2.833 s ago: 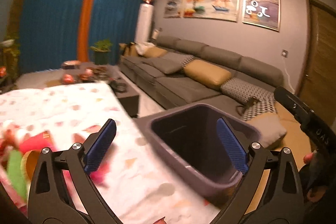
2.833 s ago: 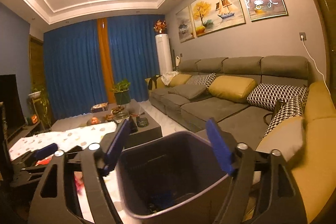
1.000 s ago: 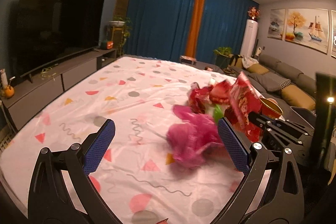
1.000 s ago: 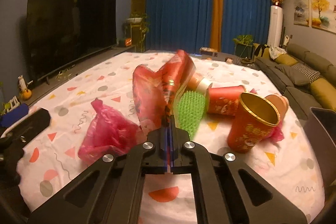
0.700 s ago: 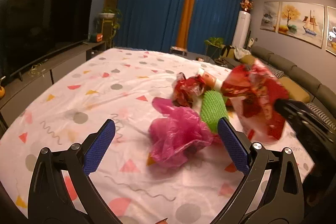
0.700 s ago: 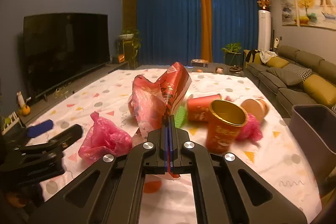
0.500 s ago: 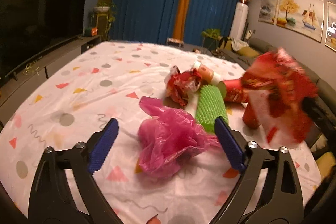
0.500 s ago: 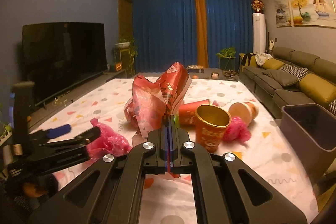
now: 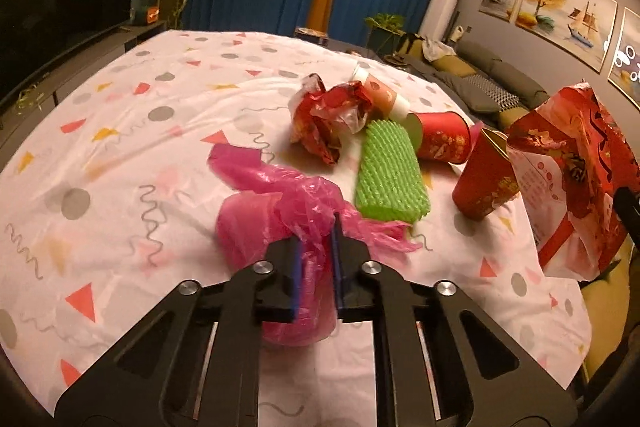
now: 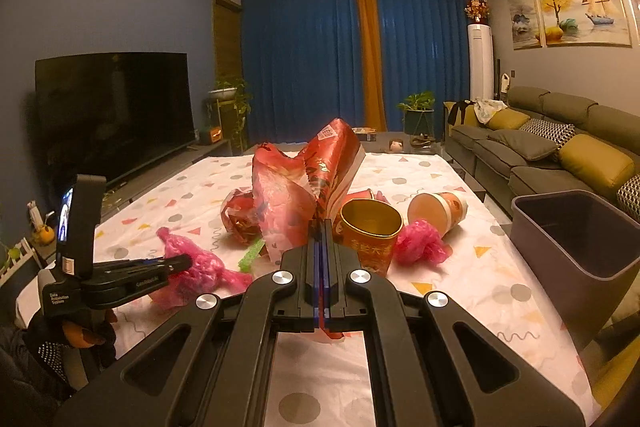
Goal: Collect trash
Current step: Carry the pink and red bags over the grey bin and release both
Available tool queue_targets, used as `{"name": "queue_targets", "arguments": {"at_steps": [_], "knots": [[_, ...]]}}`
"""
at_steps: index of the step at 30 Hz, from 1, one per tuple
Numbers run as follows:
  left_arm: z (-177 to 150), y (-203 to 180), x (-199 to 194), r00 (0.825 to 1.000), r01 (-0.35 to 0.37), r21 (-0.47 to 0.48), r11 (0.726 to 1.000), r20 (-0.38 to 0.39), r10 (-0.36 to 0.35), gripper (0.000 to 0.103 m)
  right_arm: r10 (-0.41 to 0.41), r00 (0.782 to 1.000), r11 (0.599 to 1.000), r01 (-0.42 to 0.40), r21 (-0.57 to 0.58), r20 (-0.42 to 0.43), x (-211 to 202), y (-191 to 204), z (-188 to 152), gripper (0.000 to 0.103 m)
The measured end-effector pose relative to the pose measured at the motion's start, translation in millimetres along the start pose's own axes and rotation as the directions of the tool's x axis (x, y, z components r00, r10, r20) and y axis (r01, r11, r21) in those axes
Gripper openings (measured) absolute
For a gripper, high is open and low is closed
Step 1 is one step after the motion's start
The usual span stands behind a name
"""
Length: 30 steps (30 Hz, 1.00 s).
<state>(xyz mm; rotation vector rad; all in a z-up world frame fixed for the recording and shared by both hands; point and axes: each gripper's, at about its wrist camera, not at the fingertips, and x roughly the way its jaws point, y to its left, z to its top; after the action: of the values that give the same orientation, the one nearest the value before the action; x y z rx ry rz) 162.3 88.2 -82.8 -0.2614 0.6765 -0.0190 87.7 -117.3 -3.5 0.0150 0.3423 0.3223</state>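
Note:
My left gripper (image 9: pixel 315 259) is shut on a crumpled pink plastic bag (image 9: pixel 276 211) that lies on the patterned tablecloth (image 9: pixel 120 131); it also shows in the right wrist view (image 10: pixel 200 263). My right gripper (image 10: pixel 322 259) is shut on a red snack wrapper (image 10: pixel 304 183) and holds it above the table; the wrapper also shows in the left wrist view (image 9: pixel 576 179). A grey trash bin (image 10: pixel 576 231) stands at the table's right edge.
On the table lie a green foam net (image 9: pixel 390 171), a crumpled red wrapper (image 9: pixel 332 119), red and gold paper cups (image 10: pixel 370 231), an orange cup (image 10: pixel 438 211) and a small pink bag (image 10: pixel 420 243). A sofa (image 10: pixel 560 151) is to the right, a TV (image 10: pixel 112 107) to the left.
My left gripper has moved onto the pink bag and closed on it. My right gripper has lifted the red wrapper up and back towards the bin side.

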Motion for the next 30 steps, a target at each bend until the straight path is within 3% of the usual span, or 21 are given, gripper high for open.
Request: {"name": "queue_targets", "arguments": {"at_steps": [4,12,30], "knots": [[-2.9,-0.5,-28.3,0.998,0.017,-0.027,0.999,0.065,-0.016,0.008,-0.013,1.0,1.0,0.013,-0.003,0.013,-8.3,-3.7,1.6,0.002],[4.5,-23.5,-82.0,0.981,0.023,0.027,0.999,0.19,-0.028,0.008,-0.061,0.997,0.998,0.06,0.014,0.055,-36.1,-21.8,6.8,0.002],[15.0,-108.2,-93.1,0.963,0.113,0.161,0.98,0.227,-0.148,0.008,-0.172,0.978,0.983,0.163,0.083,0.117,-70.9,-74.1,12.7,0.002]]}}
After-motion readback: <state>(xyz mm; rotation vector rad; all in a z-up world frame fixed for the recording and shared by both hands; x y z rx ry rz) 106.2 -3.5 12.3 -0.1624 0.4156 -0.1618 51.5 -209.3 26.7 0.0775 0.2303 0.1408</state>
